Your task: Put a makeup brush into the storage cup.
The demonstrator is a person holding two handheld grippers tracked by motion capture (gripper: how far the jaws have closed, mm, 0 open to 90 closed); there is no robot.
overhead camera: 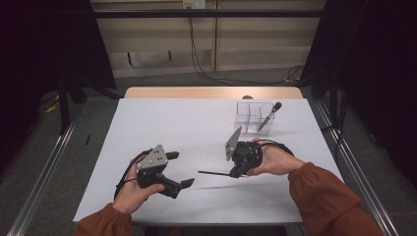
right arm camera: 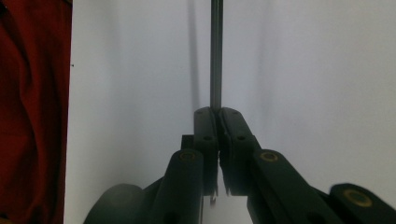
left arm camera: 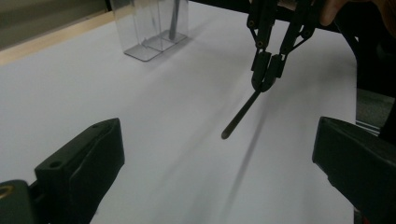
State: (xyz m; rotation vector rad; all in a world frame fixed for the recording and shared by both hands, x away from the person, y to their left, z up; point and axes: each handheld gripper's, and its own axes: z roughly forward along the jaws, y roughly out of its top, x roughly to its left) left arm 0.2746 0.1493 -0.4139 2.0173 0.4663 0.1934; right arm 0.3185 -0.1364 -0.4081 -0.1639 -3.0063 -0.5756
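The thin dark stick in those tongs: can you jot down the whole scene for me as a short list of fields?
held thing: thin dark rod, lifted off the table, pointing toward the person's left
right tongs: shut on the rod's end
left tongs: open, holding nothing
clear divided container: far right, a dark-handled tool leaning inside
table: white top

Matt white table sheet (overhead camera: 162, 123), clear glossy plastic organizer (overhead camera: 253, 117) (dark matt rod (left arm camera: 240, 115)).
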